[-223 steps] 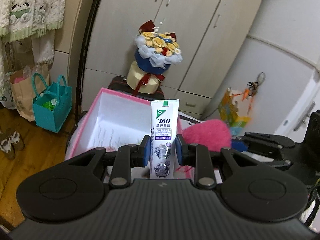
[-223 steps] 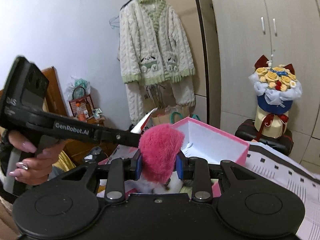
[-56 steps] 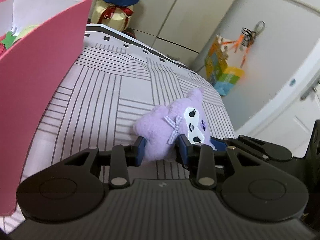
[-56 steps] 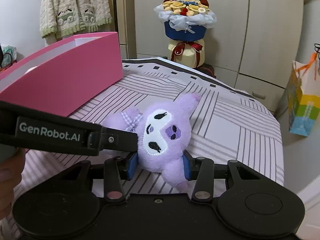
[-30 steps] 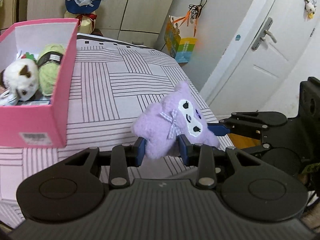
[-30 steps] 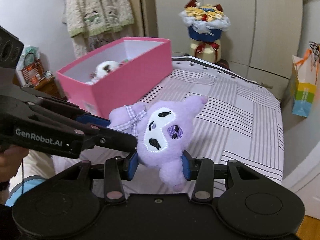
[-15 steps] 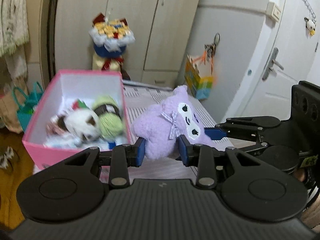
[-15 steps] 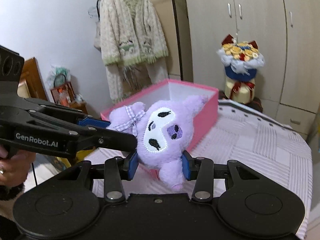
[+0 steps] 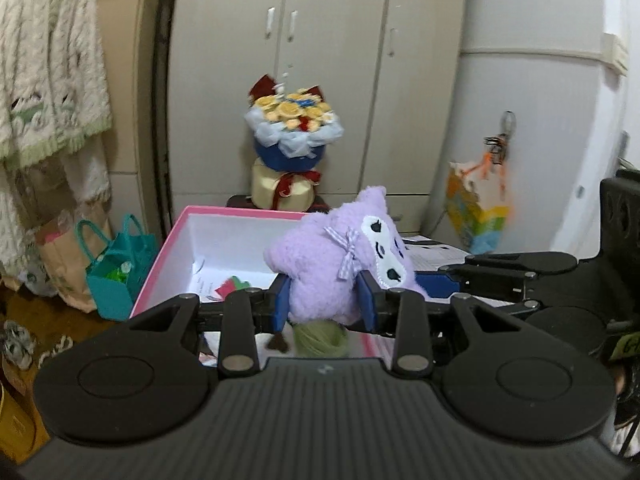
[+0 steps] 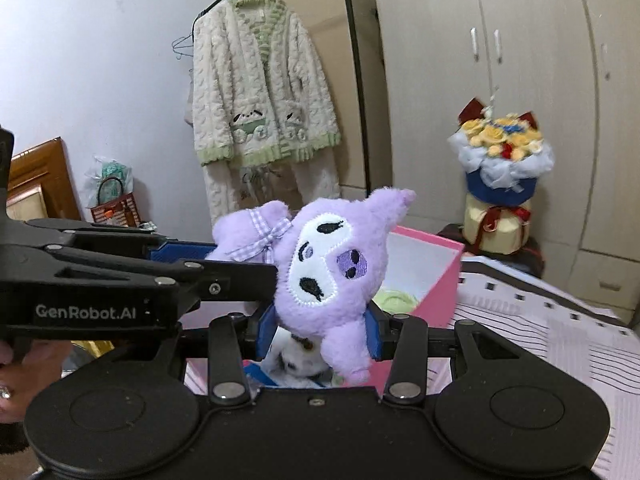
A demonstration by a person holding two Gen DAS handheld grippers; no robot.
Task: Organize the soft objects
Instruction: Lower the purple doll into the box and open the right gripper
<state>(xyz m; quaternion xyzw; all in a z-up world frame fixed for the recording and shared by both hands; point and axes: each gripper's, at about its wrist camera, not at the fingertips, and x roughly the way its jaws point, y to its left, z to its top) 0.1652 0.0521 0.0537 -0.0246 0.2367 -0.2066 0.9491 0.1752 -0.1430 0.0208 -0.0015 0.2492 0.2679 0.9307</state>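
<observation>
Above the open pink box [image 9: 176, 236], both the left gripper [image 9: 324, 300] and the right gripper [image 10: 316, 330] clench the purple plush [image 10: 328, 264] — to place it well, I would lower it inside the walls, then release both together.

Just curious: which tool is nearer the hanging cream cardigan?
Left, probably. The left tool grips the purple plush from the cardigan side; the right tool from the opposite side.

We saw the purple plush [image 9: 340, 268] hide most of the pink box's [image 9: 176, 232] contents; the bouquet [image 9: 292, 128] was blurred.
</observation>
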